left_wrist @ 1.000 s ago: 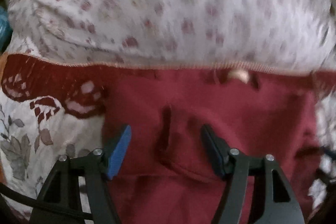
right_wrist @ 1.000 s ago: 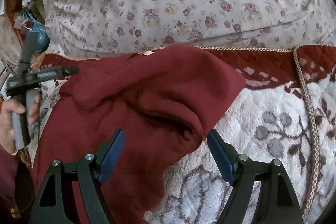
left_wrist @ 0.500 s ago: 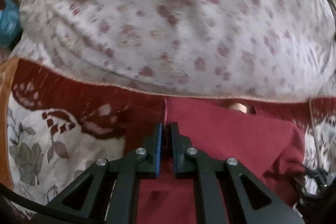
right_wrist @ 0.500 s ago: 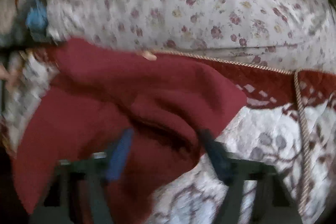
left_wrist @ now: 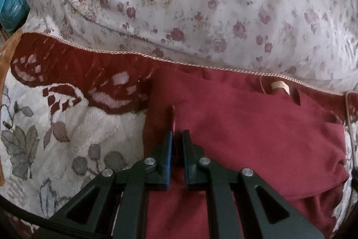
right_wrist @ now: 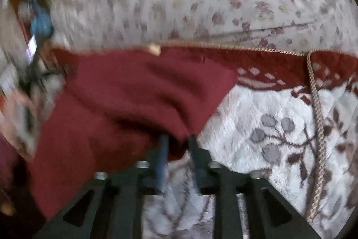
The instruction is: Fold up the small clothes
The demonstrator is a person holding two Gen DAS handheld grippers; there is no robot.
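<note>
No text, brand, number or sign can be read in either view. A small tan tag (left_wrist: 280, 87) is sewn at the neck of the dark red garment (left_wrist: 257, 138), at about one o'clock from the left gripper's tips, but any print on it is illegible.

Floral pillow (left_wrist: 201, 3) behind, seemingly, bedspread (left_wrist: 73, 133)

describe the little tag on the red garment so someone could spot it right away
Find the floral pillow along the back; below its edge lies the red garment on the blanket. The tag sits at the garment's top edge: a small beige strip, the only pale spot on plain red.
</note>
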